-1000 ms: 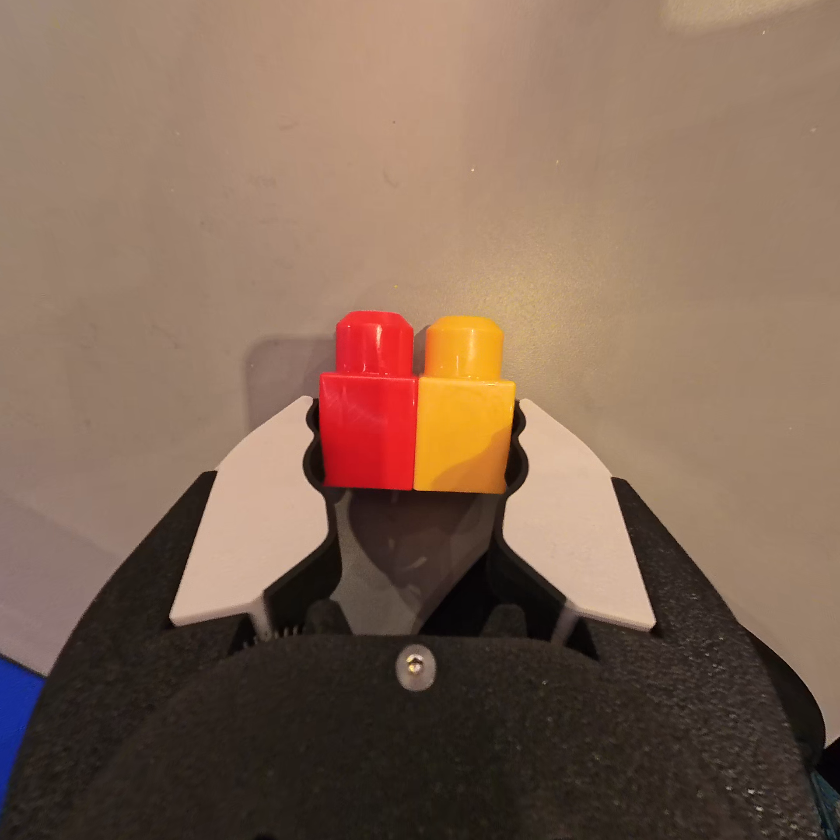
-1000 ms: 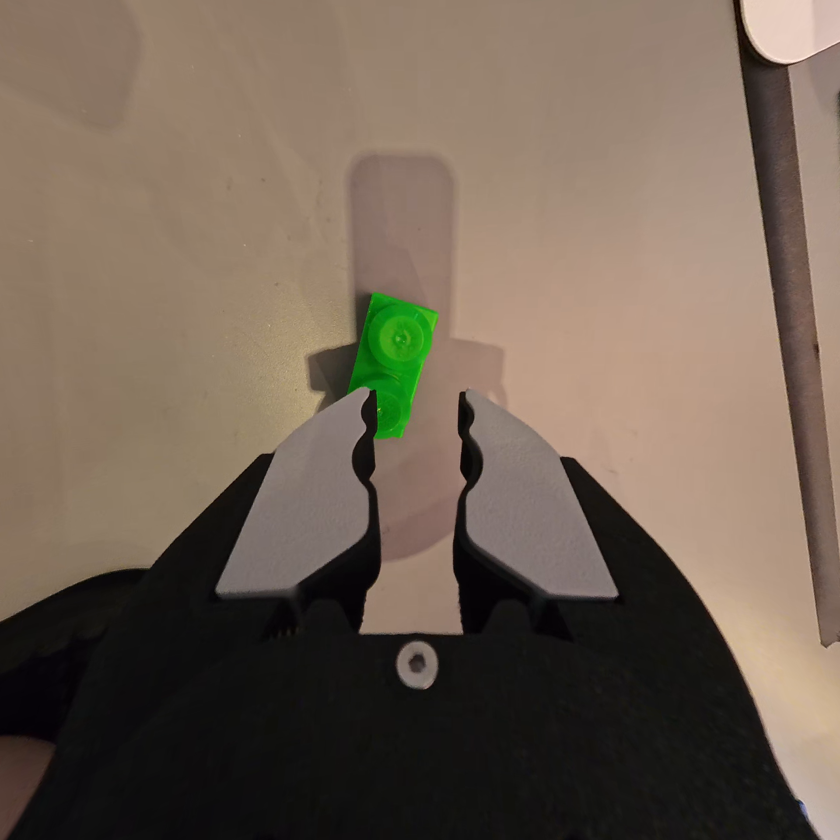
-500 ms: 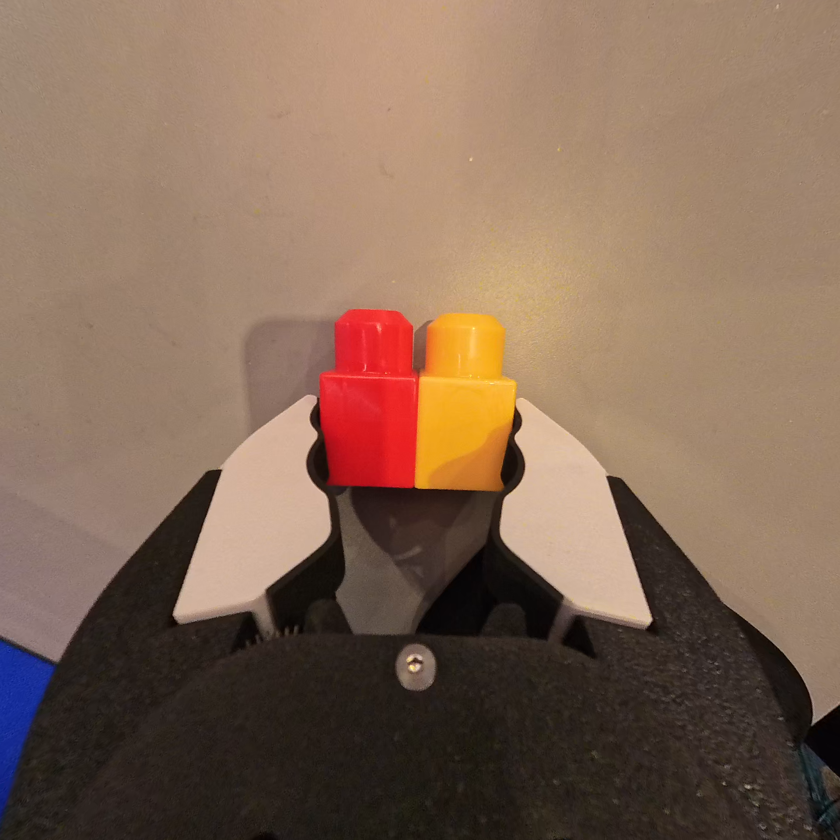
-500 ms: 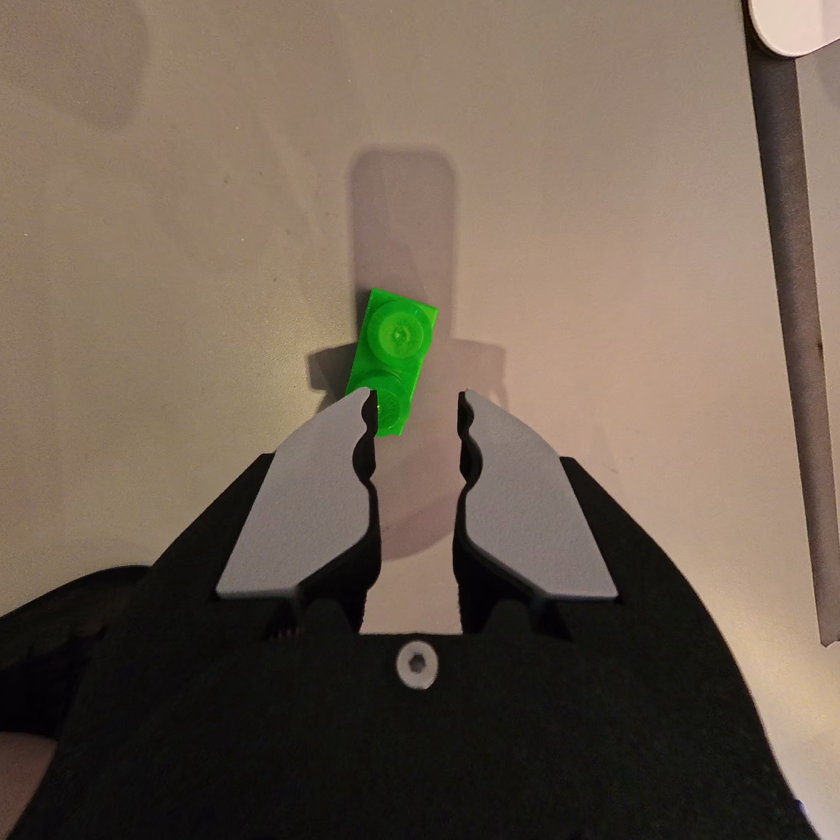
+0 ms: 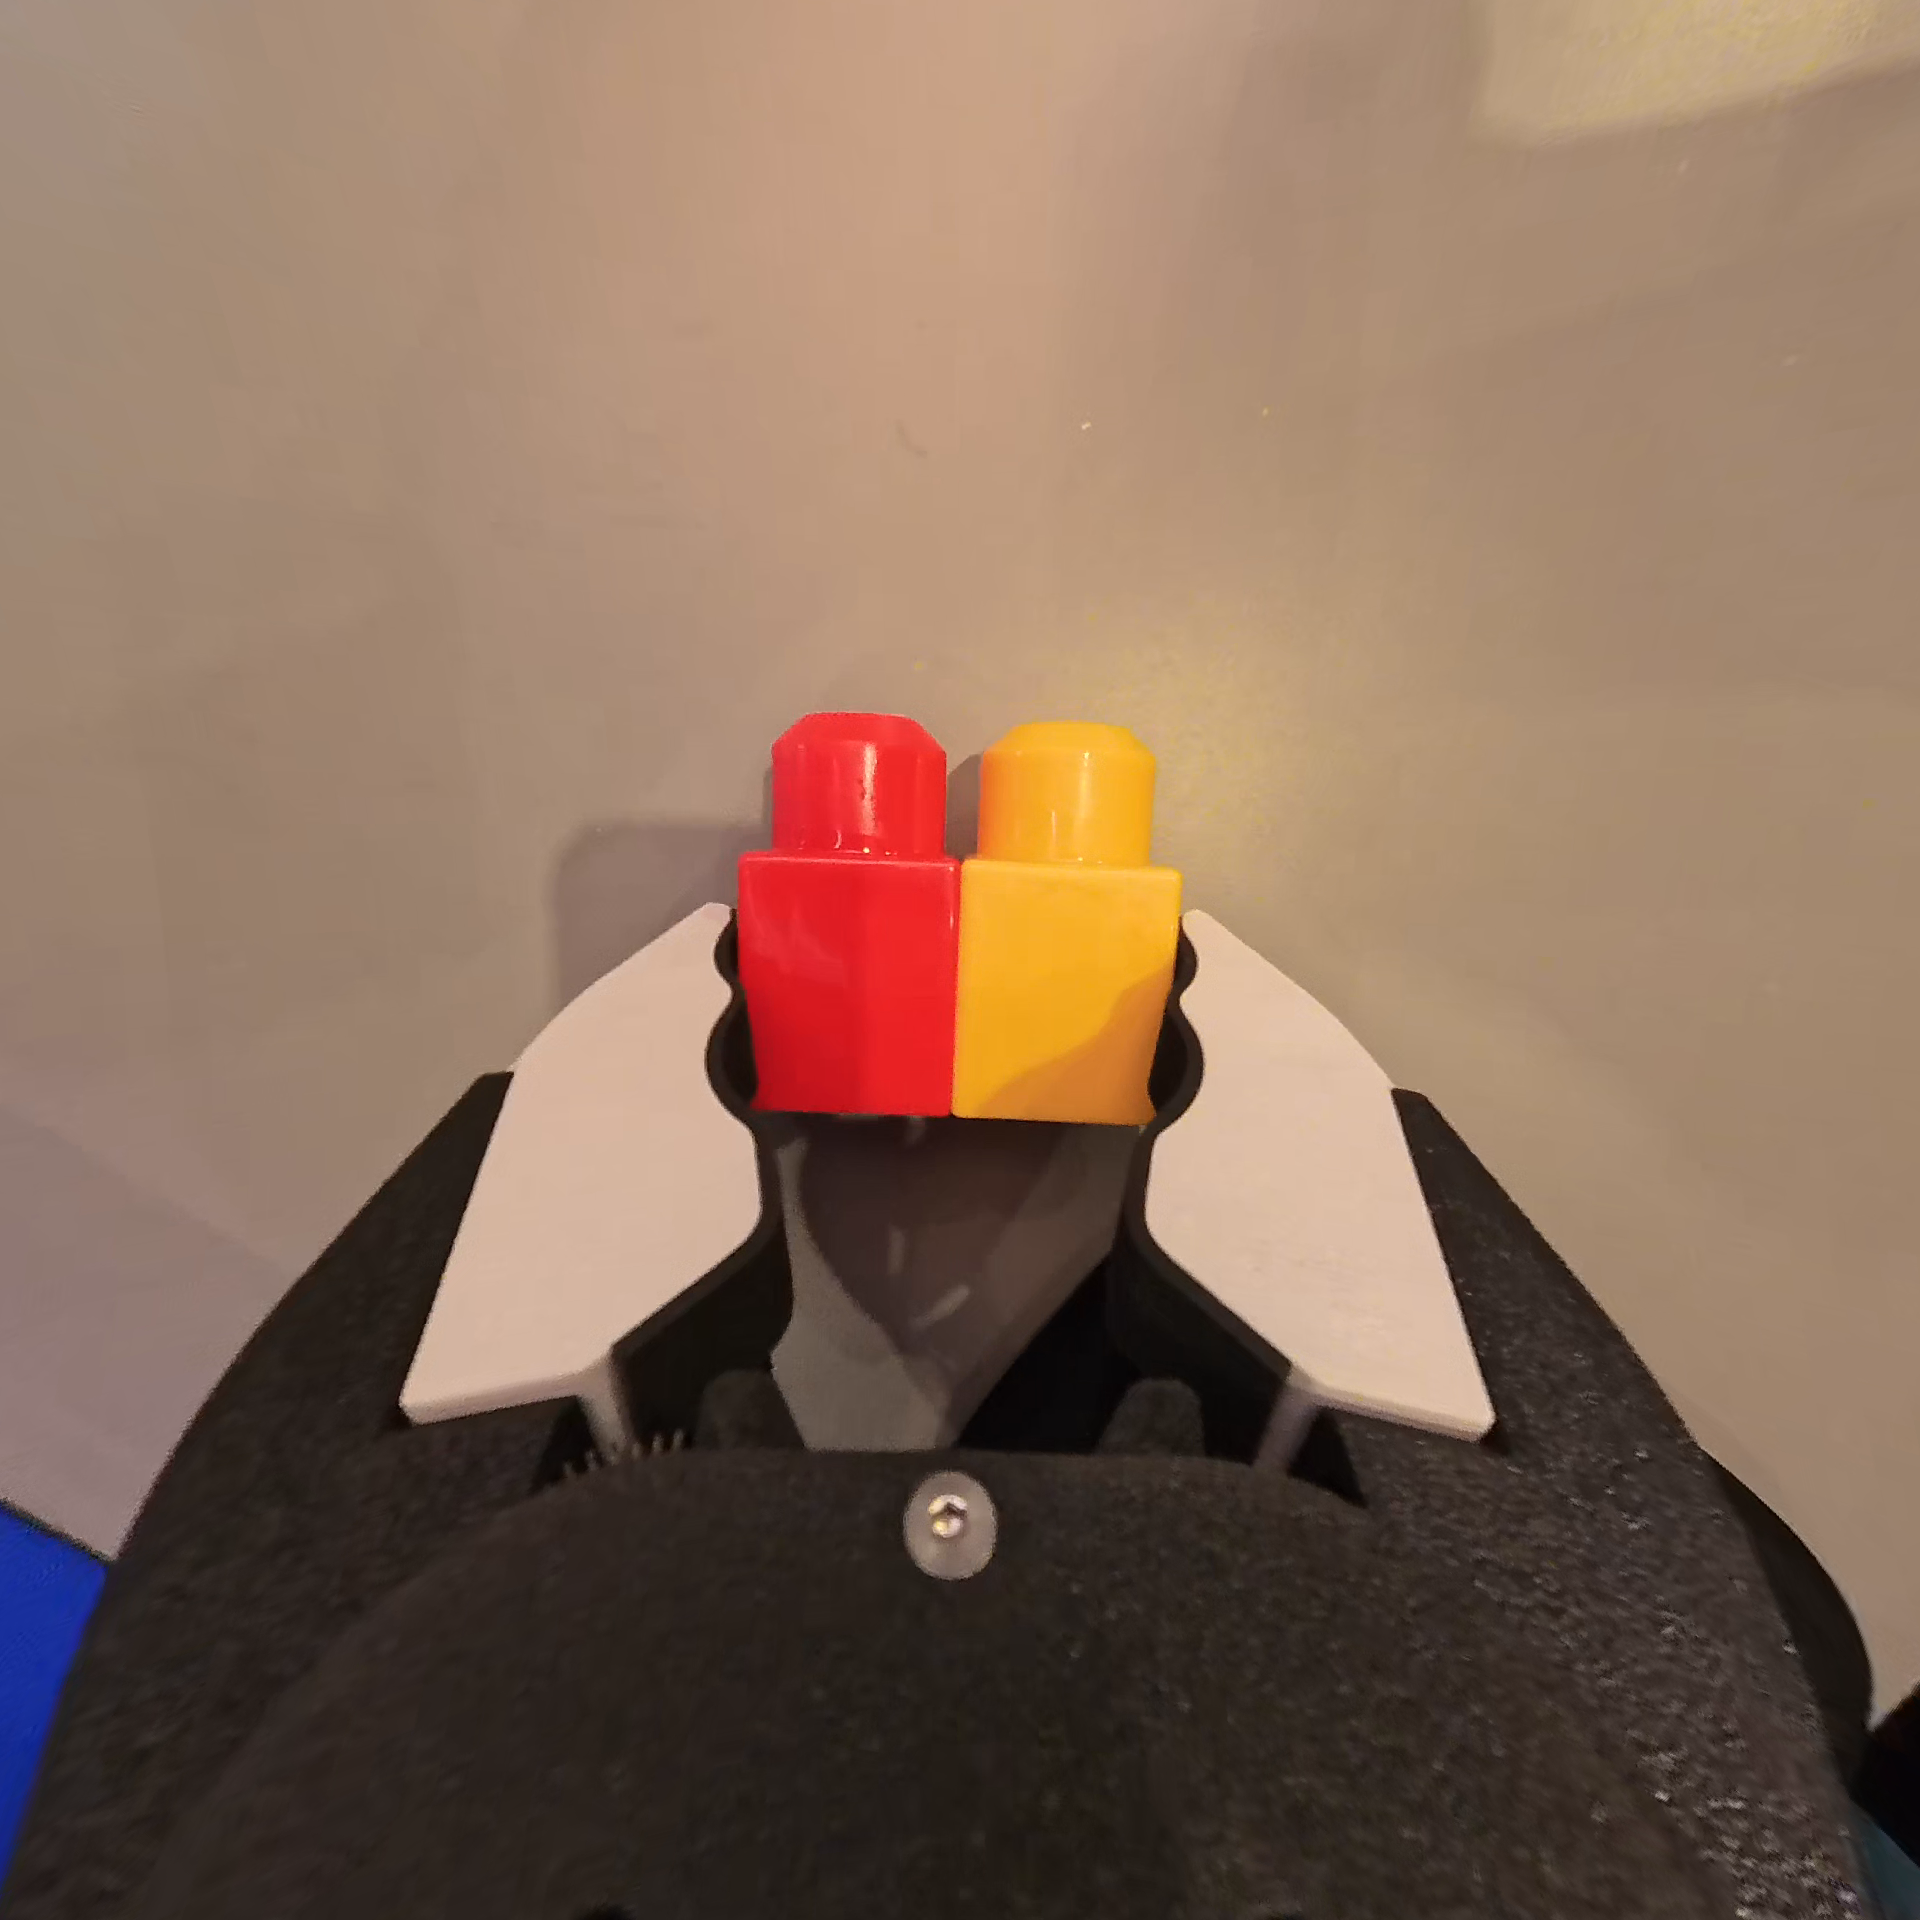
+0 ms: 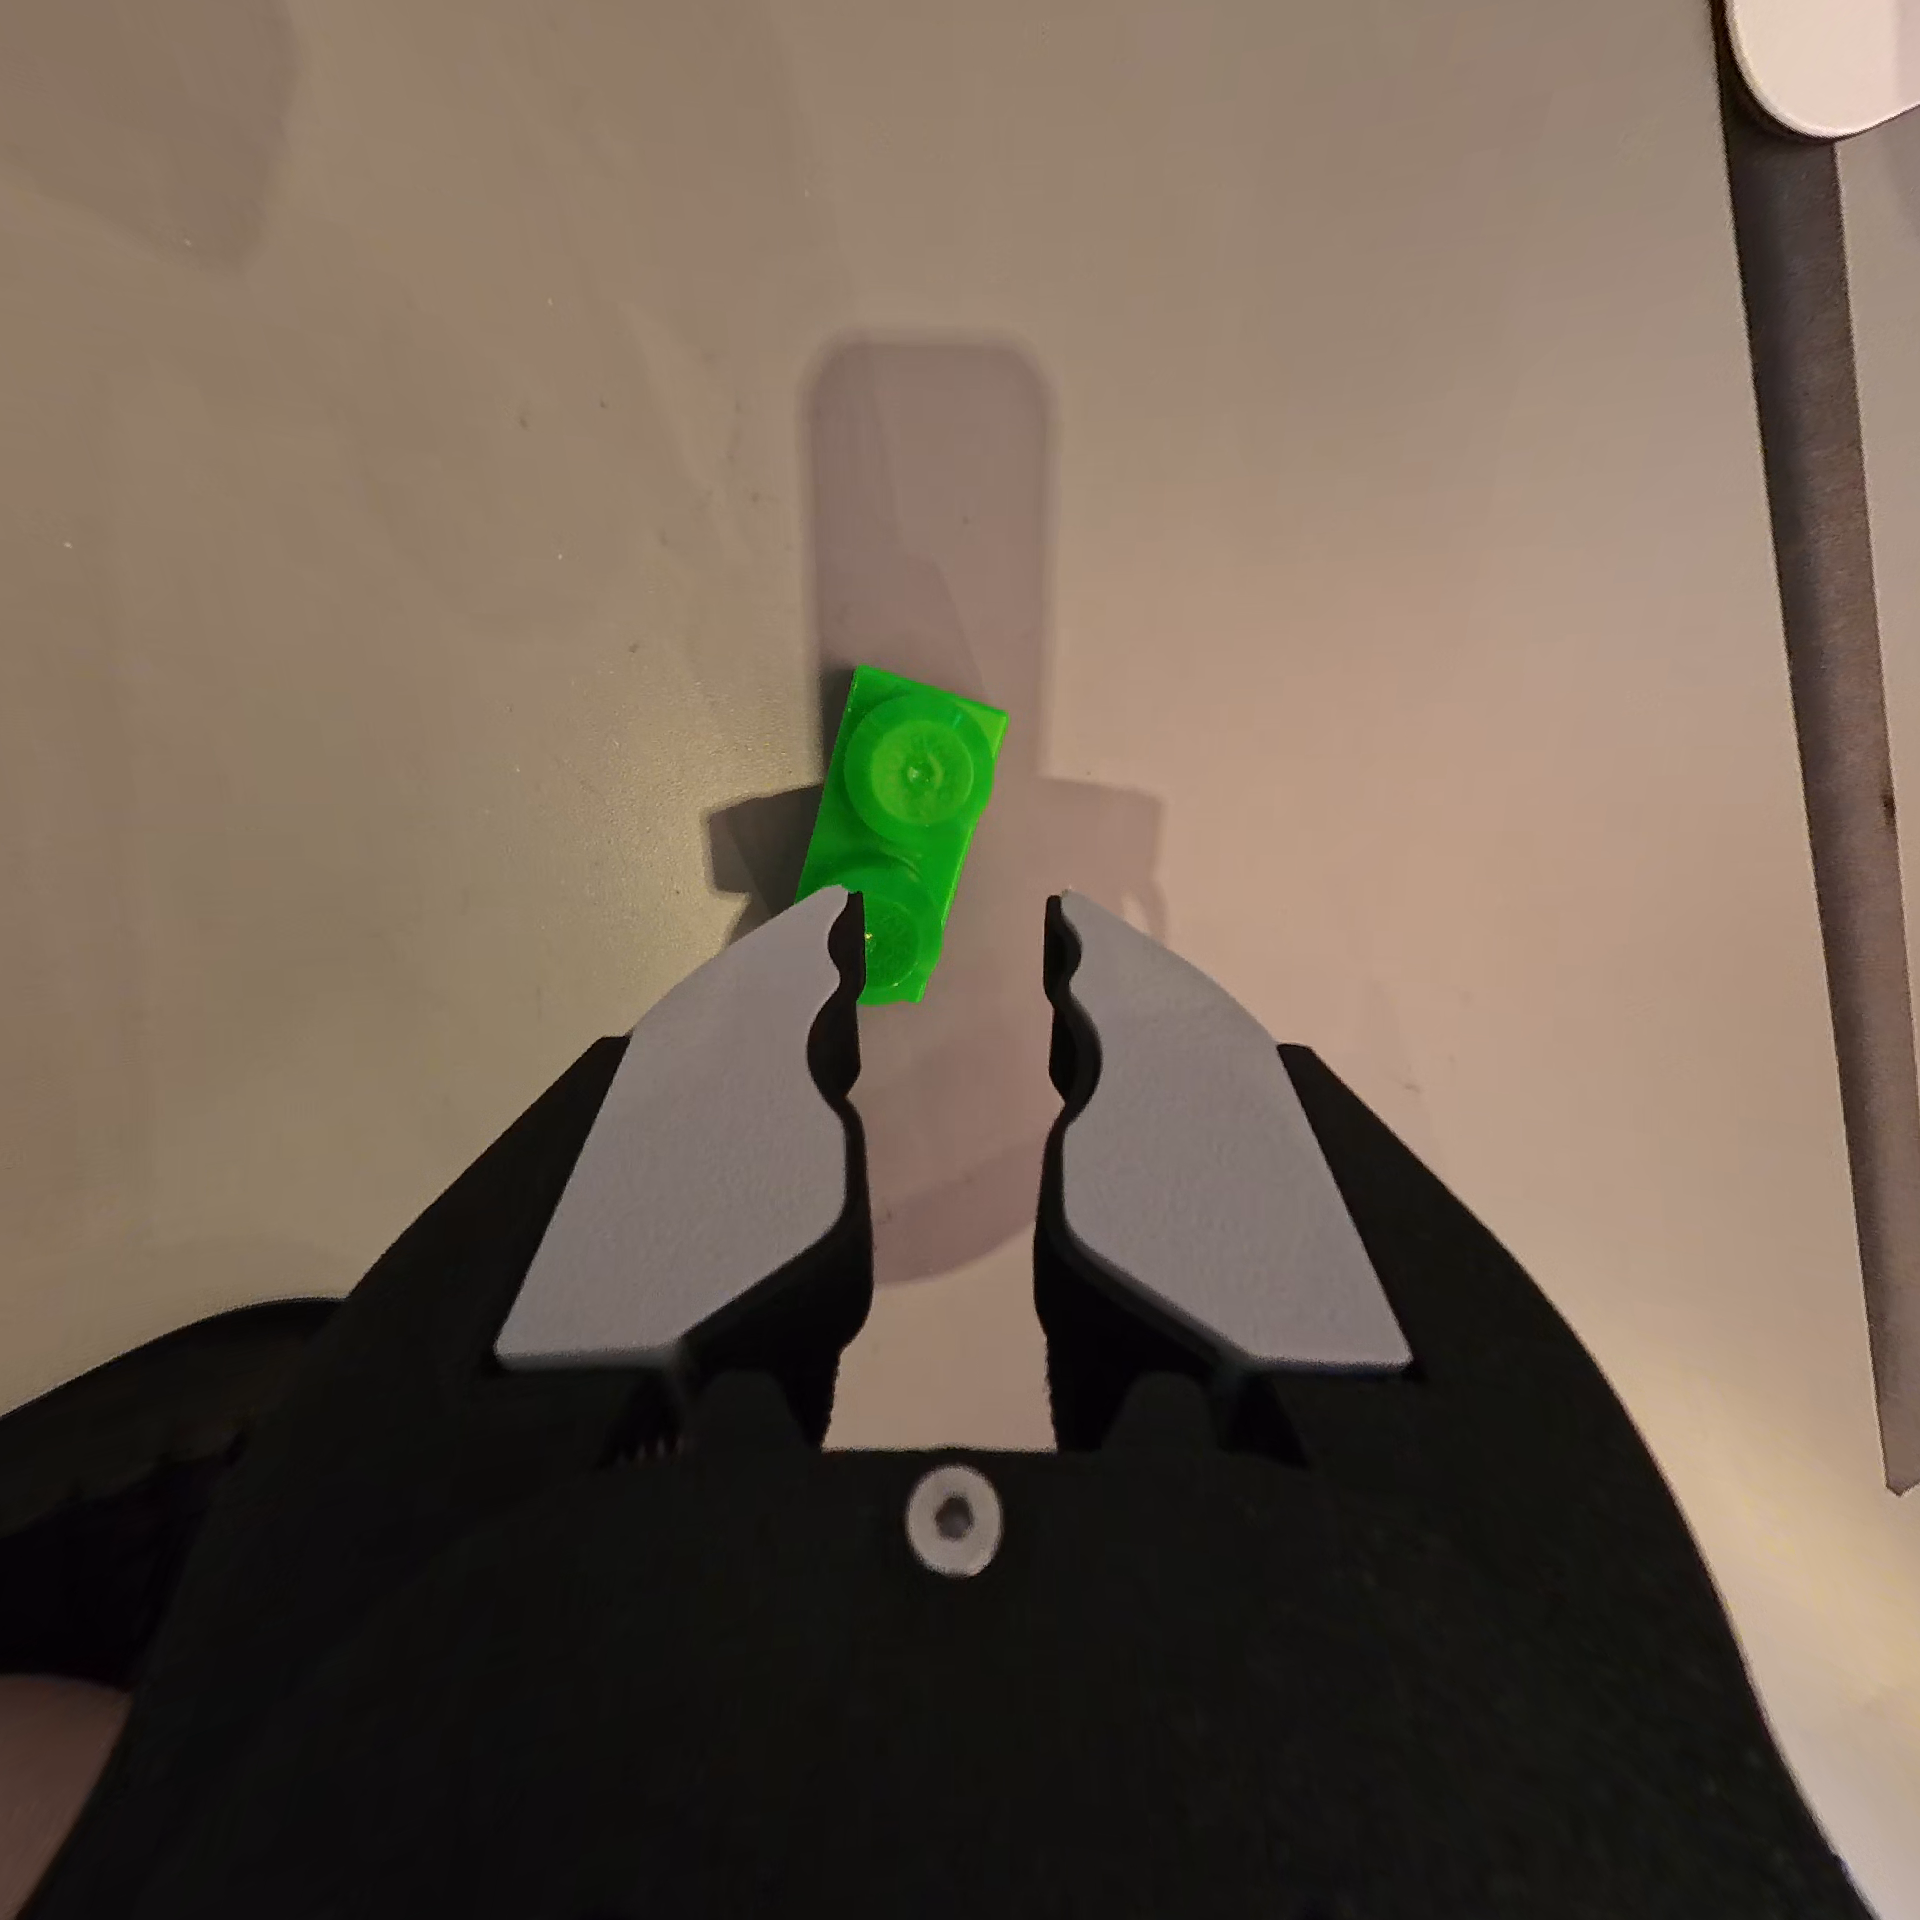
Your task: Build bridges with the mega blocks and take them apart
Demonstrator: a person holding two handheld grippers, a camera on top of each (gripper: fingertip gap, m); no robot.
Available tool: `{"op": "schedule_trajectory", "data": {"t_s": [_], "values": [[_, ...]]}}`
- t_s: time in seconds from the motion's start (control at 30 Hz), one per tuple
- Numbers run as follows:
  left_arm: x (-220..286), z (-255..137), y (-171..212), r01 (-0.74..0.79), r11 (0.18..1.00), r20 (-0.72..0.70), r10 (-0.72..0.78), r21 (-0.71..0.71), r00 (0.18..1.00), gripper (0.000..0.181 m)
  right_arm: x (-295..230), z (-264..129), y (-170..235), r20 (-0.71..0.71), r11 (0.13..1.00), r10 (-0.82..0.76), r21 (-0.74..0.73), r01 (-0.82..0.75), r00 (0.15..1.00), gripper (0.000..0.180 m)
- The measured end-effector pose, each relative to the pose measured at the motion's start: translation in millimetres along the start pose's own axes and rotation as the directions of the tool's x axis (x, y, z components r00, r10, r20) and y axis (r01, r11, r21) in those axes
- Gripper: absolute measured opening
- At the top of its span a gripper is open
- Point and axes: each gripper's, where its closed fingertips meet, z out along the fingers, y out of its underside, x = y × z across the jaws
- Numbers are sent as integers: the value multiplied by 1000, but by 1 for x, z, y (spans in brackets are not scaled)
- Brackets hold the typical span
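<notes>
Red block (image 5: pixel 847 987) and orange block (image 5: pixel 1065 992), single-stud, side by side and touching, studs pointing away, clamped between the pale fingers (image 5: pixel 582 1174) of the left gripper (image 5: pixel 958 935), over a plain beige table (image 5: pixel 935 364). Green two-stud block (image 6: pixel 902 831) lying flat on the same table, studs up, slightly tilted, near end partly behind the left fingertip (image 6: pixel 831 914) of the right gripper (image 6: pixel 954 914). Right jaws parted, gripping nothing, gap empty. Grey strip (image 6: pixel 1808 520) along the far right edge.
</notes>
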Motion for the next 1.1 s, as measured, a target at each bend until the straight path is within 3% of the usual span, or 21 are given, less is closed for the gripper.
{"op": "schedule_trajectory", "data": {"t_s": [0.17,0.3,0.47,0.6,0.9,1.1], "values": [[0,-14,-14,23,995,-1,-23,101,1000,75,1,0,-1,-1,1000,1,3,-1,1000,32],[2,-34,-36,43,959,-5,-43,280,999,75,2,0,0,-3,1000,2,8,-2,1000,32],[9,-66,-70,59,809,-43,-42,585,998,75,5,-3,-1,1,999,18,42,-18,1000,32],[14,-81,-89,57,693,-58,-21,719,998,75,9,-8,-1,6,995,39,90,-39,999,32],[24,-120,-155,32,490,-76,70,871,995,75,25,-25,25,98,958,158,227,-176,983,33],[26,-145,-209,31,367,-84,127,930,988,75,0,-11,16,205,971,98,194,-139,974,35]]}}
